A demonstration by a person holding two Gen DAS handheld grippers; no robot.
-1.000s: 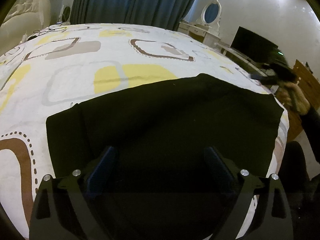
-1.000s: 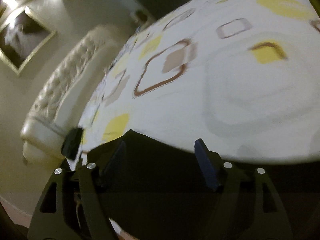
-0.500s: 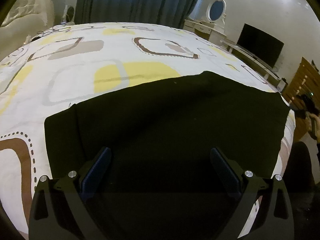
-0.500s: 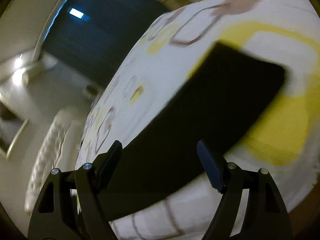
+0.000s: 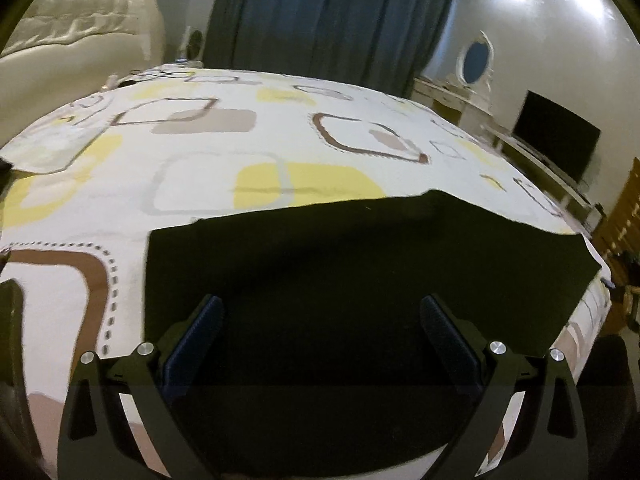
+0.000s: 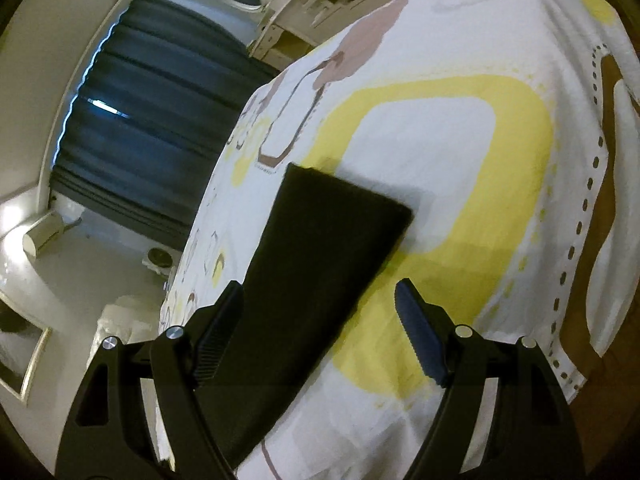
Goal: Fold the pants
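The bed (image 5: pixel 224 160) is seen filling both views, covered by a white sheet printed with yellow, brown and grey rounded squares. Dark curtains (image 5: pixel 320 16) are seen hanging behind it, and a black screen (image 5: pixel 556 140) is stood on a low unit to the right. The black pants (image 5: pixel 360 280) are laid flat on the near part of the bed as a broad folded panel; in the right wrist view the pants (image 6: pixel 316 272) are shown as a long dark strip ending in a squared edge. The left gripper (image 5: pixel 320 340) is held released above the fabric, jaws wide apart, nothing grasped. The right gripper (image 6: pixel 320 320) is likewise held released, spread over the strip's edge, with nothing between its jaws.
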